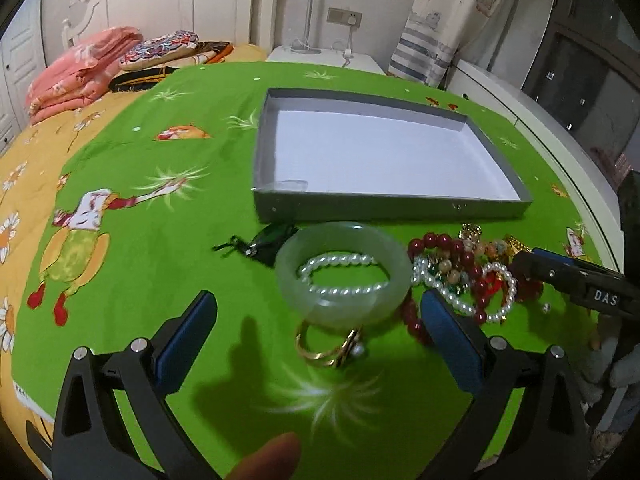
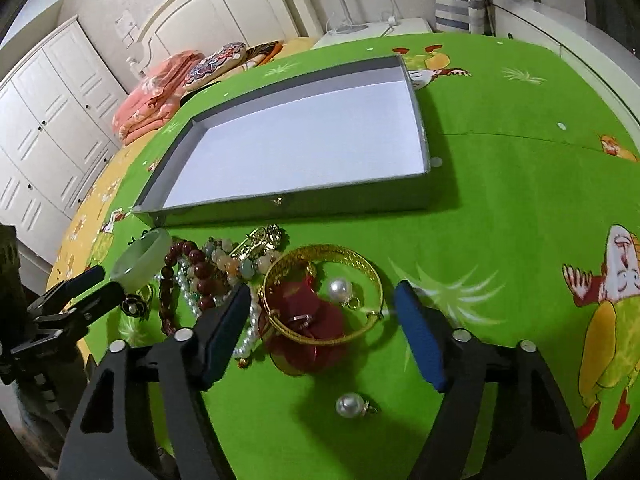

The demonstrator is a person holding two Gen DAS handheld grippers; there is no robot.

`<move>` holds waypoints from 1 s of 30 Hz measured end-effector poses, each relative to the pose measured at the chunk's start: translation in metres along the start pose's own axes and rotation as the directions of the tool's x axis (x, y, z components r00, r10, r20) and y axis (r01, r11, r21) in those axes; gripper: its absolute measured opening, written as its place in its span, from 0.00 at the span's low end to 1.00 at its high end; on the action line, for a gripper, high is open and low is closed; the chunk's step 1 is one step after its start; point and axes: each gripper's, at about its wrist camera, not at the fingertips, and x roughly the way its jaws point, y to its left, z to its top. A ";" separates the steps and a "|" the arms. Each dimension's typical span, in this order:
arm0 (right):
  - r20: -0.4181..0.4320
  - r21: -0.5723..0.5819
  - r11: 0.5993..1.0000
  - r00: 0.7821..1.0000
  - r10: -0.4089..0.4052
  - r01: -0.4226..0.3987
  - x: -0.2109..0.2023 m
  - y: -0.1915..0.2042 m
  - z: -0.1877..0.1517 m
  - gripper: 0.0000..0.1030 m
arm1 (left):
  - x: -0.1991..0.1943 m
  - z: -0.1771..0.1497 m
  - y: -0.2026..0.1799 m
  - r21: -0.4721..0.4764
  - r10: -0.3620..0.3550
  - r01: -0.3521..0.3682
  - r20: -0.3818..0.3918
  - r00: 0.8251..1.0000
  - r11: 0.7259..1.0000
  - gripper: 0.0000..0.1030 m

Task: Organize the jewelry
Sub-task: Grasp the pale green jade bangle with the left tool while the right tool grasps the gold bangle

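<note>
Left tongs (image 1: 318,322) and right tongs (image 2: 322,316) above a bed (image 1: 140,208) covered with a green cartoon-print sheet. Both pairs stand released, gripping nothing.

Left wrist view: a pale green jade bangle (image 1: 344,274) lies just ahead of the left tongs, between the lines of the two fingers, with a white pearl bracelet (image 1: 344,276) inside its ring. A gold ring-shaped piece with a pearl (image 1: 328,346) lies nearer, touching the bangle's near edge. A dark green pendant on a cord (image 1: 264,246) rests ahead and to the left of the bangle. To the right of the bangle a heap of red, white and mixed beads (image 1: 460,276) reaches the right-hand finger (image 1: 452,344); the right tongs enter at the far right beside this heap.

Right wrist view: a gold bangle (image 2: 324,292) lies between the right tongs' fingers, not touched by either pad, resting on a dark red piece (image 2: 312,332) and encircling a pearl drop (image 2: 341,289). A second pearl drop (image 2: 348,405) lies closer to the camera. The bead heap sits ahead and left, with the left tongs beyond it.

An open grey box with a white floor (image 1: 400,202) stands beyond all the jewelry, ahead of both tongs; it holds no jewelry.
</note>
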 end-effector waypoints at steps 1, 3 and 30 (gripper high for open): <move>-0.002 -0.003 1.000 1.000 -0.006 0.006 0.001 0.001 0.001 0.62 | 0.005 0.003 -0.003 0.002 0.005 -0.005 -0.007 1.000 1.000 0.96; 0.003 -0.021 0.999 1.000 -0.029 0.029 0.001 0.002 0.001 0.58 | 0.012 0.006 -0.006 -0.002 0.009 -0.009 -0.010 1.000 1.000 0.96; 0.087 -0.040 0.999 0.996 -0.009 0.013 -0.007 0.001 -0.012 0.57 | 0.042 0.021 0.005 -0.035 -0.012 0.008 -0.114 0.993 0.999 0.74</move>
